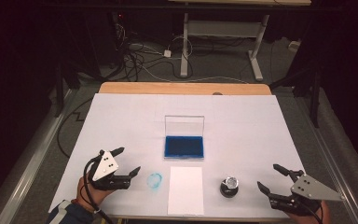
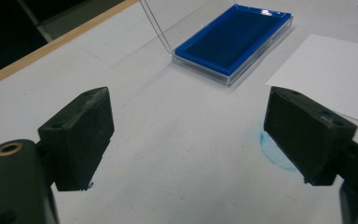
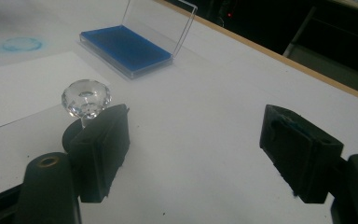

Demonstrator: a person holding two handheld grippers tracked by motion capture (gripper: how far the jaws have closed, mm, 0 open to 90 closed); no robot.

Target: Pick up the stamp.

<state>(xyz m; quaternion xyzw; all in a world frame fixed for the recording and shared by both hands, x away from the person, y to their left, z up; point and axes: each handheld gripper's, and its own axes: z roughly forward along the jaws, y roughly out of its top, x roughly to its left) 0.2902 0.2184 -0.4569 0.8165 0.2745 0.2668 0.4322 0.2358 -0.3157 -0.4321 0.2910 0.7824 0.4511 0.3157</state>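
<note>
A blue ink pad [image 1: 184, 146] in a clear case with its lid raised lies mid-table; it also shows as the ink pad [image 2: 233, 42] and the ink pad [image 3: 125, 49]. Below it lies a white paper sheet [image 1: 185, 189]. A stamp with a faceted clear knob [image 1: 229, 185] stands right of the sheet, and the stamp knob [image 3: 86, 98] sits just past my right gripper's left jaw. My left gripper [image 1: 128, 161] is open at the lower left, beside a blue ink ring [image 1: 154, 180]. My right gripper [image 1: 272, 177] is open at the lower right, empty.
White paper covers the table [image 1: 121, 116], with a wooden edge [image 1: 186, 87] at the far side. Beyond it are a desk frame [image 1: 223, 42] and cables on the floor. The blue ink ring [image 2: 272, 151] lies near my left gripper's right jaw.
</note>
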